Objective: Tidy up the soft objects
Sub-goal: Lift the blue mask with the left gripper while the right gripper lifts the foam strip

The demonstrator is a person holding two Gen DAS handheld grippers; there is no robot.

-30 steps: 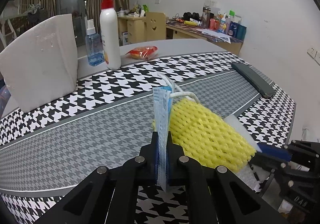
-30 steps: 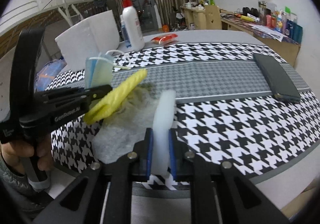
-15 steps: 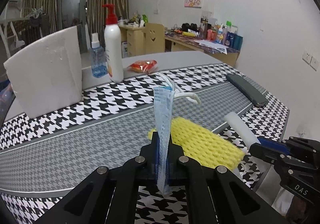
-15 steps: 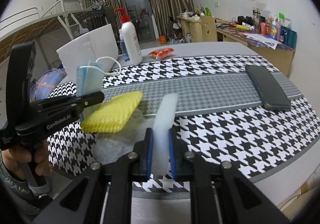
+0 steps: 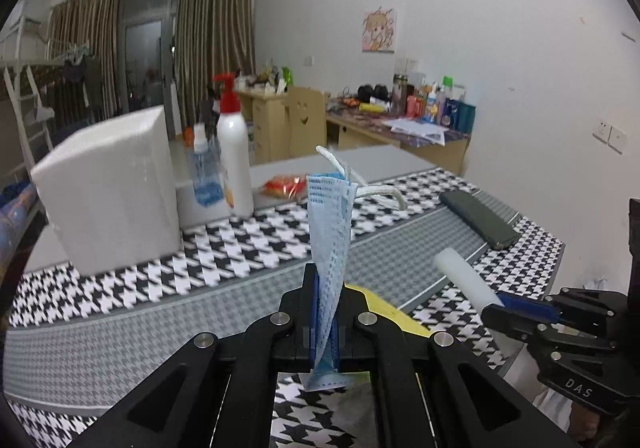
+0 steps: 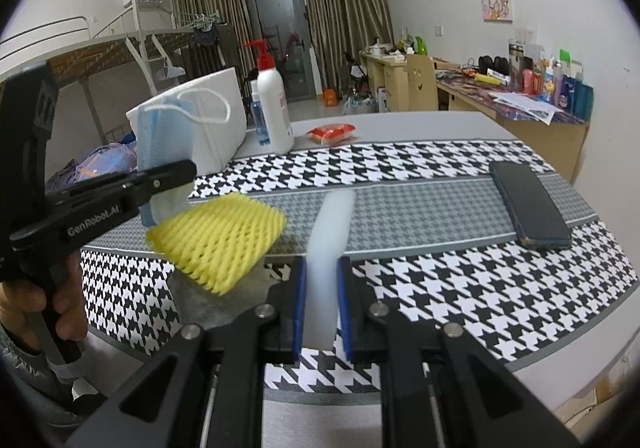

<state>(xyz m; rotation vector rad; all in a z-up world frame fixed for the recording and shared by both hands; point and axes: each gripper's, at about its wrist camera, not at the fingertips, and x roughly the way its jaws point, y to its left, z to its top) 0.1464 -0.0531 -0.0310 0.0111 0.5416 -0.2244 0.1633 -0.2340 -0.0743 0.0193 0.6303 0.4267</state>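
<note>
The left claw (image 5: 325,322) is clenched on a blue face mask (image 5: 330,232), held upright above the desk (image 6: 440,288). The right claw (image 6: 321,310) is clenched on a white foam strip (image 6: 330,244). A yellow foam net (image 6: 220,238) lies flat near the desk's near edge, beneath the mask.

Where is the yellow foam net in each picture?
Left wrist: the yellow foam net peeks out low in the middle, behind the left gripper.
Right wrist: it lies at left of centre on the table.
Shared landmark: the dark flat phone.
</note>
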